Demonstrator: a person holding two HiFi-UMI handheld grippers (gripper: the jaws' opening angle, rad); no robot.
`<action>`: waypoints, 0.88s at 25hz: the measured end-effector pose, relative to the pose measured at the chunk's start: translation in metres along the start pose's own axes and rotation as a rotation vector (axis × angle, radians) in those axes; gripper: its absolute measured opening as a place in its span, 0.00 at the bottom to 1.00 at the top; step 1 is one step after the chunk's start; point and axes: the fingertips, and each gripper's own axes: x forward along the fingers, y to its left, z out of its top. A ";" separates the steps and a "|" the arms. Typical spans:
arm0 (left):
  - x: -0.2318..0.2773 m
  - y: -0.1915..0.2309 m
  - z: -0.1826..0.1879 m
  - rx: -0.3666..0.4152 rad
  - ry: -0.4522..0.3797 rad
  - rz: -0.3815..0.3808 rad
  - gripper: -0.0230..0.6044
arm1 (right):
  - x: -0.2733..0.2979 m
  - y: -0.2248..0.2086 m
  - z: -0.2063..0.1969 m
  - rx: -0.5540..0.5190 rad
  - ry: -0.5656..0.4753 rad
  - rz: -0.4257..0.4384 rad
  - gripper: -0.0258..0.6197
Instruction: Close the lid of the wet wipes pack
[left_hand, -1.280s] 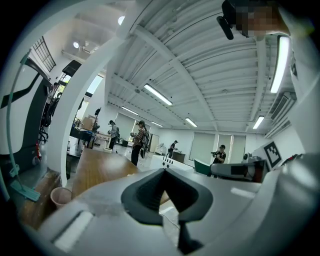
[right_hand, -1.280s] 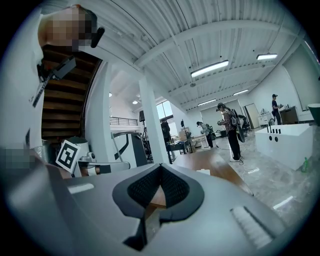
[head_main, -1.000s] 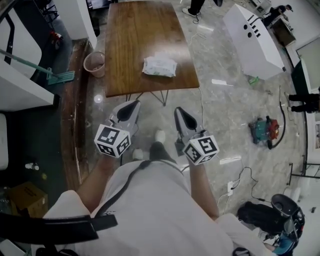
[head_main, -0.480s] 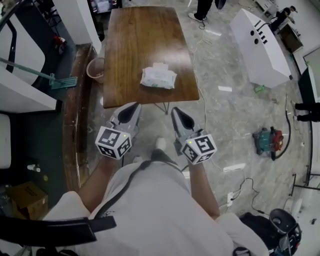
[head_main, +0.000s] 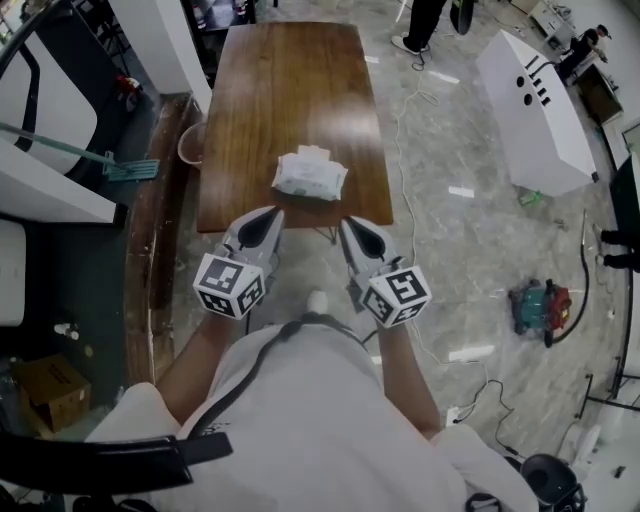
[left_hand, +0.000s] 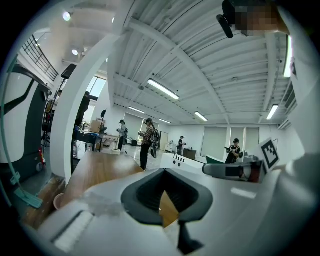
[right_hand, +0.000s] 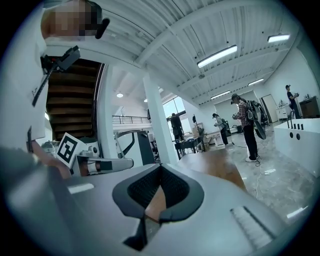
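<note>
The white wet wipes pack (head_main: 310, 172) lies on the brown wooden table (head_main: 290, 90), near its front edge. A paler bump shows at the pack's far side; the lid's position is too small to read. My left gripper (head_main: 268, 214) and right gripper (head_main: 352, 223) are held side by side just short of the table edge, pointing at the pack, both shut and empty. In the left gripper view the left gripper (left_hand: 163, 172) has its jaws together, with the table top (left_hand: 97, 170) beyond. The right gripper (right_hand: 161, 168) looks the same in its own view. The pack is hidden in both gripper views.
A pink bucket (head_main: 190, 145) and a green-headed mop (head_main: 125, 168) sit left of the table. A white cabinet (head_main: 535, 100) stands at the right, with a red and green machine (head_main: 540, 300) and cables on the floor. People stand beyond the far table end (left_hand: 147, 140).
The table and pack have come nearer to both grippers, which now reach the table's front edge. Both grippers stayed shut and side by side.
</note>
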 end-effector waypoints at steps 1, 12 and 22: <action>0.004 -0.001 0.000 0.000 0.001 0.005 0.04 | 0.002 -0.004 0.001 -0.002 0.006 0.011 0.05; 0.047 -0.005 -0.004 -0.012 0.006 0.087 0.04 | 0.016 -0.043 -0.003 -0.028 0.062 0.137 0.05; 0.068 -0.001 -0.009 -0.025 0.021 0.152 0.04 | 0.023 -0.071 -0.006 -0.008 0.082 0.190 0.05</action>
